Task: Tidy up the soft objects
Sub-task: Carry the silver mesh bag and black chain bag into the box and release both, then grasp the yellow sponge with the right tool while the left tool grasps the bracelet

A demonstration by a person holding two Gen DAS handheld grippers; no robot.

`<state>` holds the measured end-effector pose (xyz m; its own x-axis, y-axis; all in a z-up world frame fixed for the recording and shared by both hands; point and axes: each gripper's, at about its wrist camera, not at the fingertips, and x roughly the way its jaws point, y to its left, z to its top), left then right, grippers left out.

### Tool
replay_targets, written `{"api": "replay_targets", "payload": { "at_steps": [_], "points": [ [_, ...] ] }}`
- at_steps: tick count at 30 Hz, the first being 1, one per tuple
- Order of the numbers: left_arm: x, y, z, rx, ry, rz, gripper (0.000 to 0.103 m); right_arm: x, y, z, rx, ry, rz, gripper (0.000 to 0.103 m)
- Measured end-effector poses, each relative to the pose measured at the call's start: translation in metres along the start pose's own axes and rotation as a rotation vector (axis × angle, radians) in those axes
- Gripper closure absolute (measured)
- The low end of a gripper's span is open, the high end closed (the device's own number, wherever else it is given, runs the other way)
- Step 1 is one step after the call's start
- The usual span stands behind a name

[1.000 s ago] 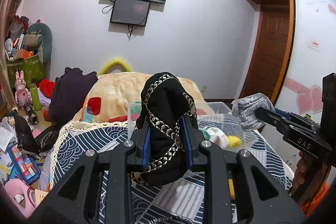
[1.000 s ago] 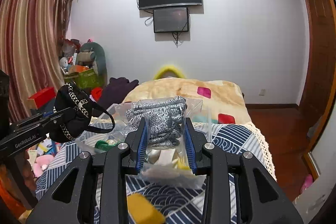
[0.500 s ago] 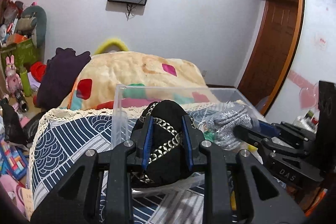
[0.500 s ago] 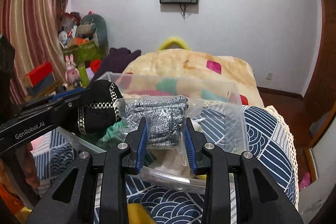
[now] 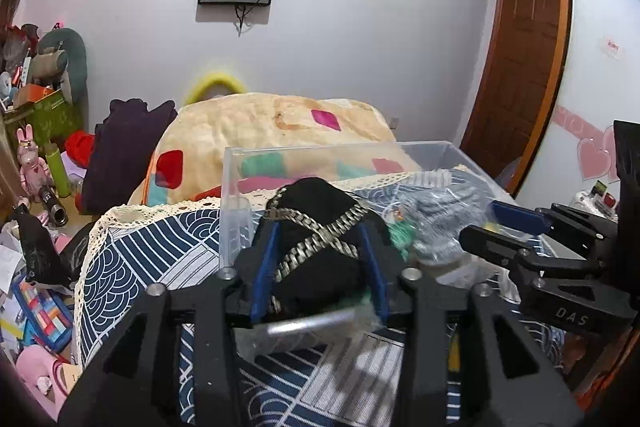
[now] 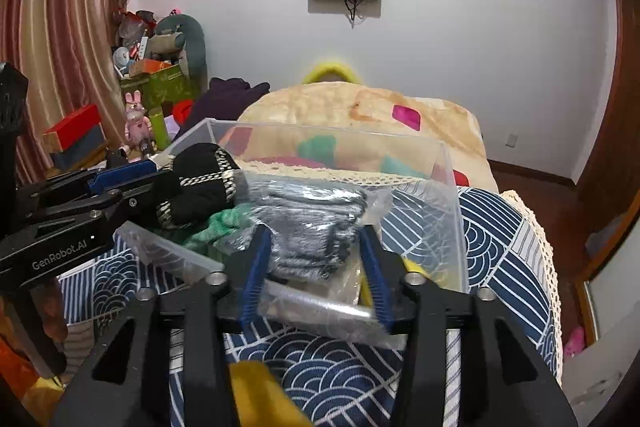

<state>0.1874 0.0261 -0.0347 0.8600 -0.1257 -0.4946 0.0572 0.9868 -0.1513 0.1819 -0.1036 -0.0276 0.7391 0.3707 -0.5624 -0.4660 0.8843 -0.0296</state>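
A clear plastic bin (image 5: 236, 187) (image 6: 452, 211) stands on the blue patterned bed cover. My left gripper (image 5: 318, 227) has spread jaws around a black fabric piece with a silver chain (image 5: 320, 223), which lies inside the bin; it also shows in the right wrist view (image 6: 200, 183). My right gripper (image 6: 314, 231) has spread jaws around a grey knit item in a clear bag (image 6: 312, 223), resting in the bin beside it. A green soft item (image 6: 216, 223) lies under them.
A beige blanket with coloured patches (image 5: 264, 123) lies behind the bin. A purple garment (image 5: 124, 147) and toy clutter (image 5: 36, 163) are at the left. A yellow object (image 6: 260, 391) lies on the cover near me. A wooden door (image 5: 520, 67) is at the right.
Both grippers came down into the bin with their items. Both pairs of jaws have widened, and the black piece and the bagged grey knit now rest in the bin.
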Motion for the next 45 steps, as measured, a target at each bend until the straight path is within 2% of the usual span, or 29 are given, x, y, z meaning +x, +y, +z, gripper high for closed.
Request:
{"api": "replay_targets", "payload": {
  "at_steps": [2,6,8,9,11,12,16,22,30,34,37,40,42,45],
  "points": [
    [-0.01,0.0,-0.001,-0.008,-0.024,0.004,0.047,-0.01,0.0,0.001,0.002,-0.027,0.008,0.048],
    [-0.034,-0.003,-0.001,0.005,-0.059,0.017,0.044,-0.029,0.002,0.004,0.001,-0.076,0.014,0.047],
    [-0.048,-0.006,-0.002,0.018,-0.085,0.037,0.031,-0.041,0.001,0.004,0.004,-0.105,0.018,0.037],
    [-0.055,-0.006,-0.003,0.021,-0.101,0.048,0.026,-0.045,0.001,0.004,0.006,-0.117,0.021,0.036],
    [-0.066,-0.007,-0.006,0.019,-0.126,0.067,0.006,-0.056,0.002,0.002,0.012,-0.142,0.025,0.033],
    [-0.071,-0.007,-0.008,0.015,-0.137,0.074,0.004,-0.058,0.002,0.001,0.012,-0.146,0.028,0.033],
    [-0.082,-0.008,-0.023,0.01,-0.122,0.075,0.002,-0.064,0.004,-0.009,0.016,-0.143,0.038,0.023],
    [-0.079,-0.012,-0.052,0.033,-0.049,0.086,0.002,-0.053,0.009,-0.032,0.017,-0.086,0.042,0.023],
    [-0.059,-0.016,-0.096,-0.015,0.099,0.019,0.002,-0.031,0.012,-0.061,0.011,0.01,0.045,0.023],
    [-0.054,-0.018,-0.107,-0.025,0.122,0.006,0.002,-0.025,0.012,-0.071,0.014,0.039,0.044,0.023],
    [-0.05,-0.019,-0.114,-0.05,0.154,-0.031,0.002,-0.02,0.012,-0.077,0.027,0.058,0.054,0.023],
    [-0.044,-0.021,-0.121,-0.049,0.179,-0.024,0.002,-0.016,0.013,-0.082,0.029,0.071,0.056,0.023],
    [-0.042,-0.02,-0.125,-0.054,0.174,-0.005,0.002,-0.016,0.015,-0.083,0.024,0.075,0.059,0.025],
    [-0.044,-0.016,-0.127,-0.078,0.144,0.01,0.008,-0.015,0.016,-0.085,0.013,0.076,0.051,0.045]
  ]
}}
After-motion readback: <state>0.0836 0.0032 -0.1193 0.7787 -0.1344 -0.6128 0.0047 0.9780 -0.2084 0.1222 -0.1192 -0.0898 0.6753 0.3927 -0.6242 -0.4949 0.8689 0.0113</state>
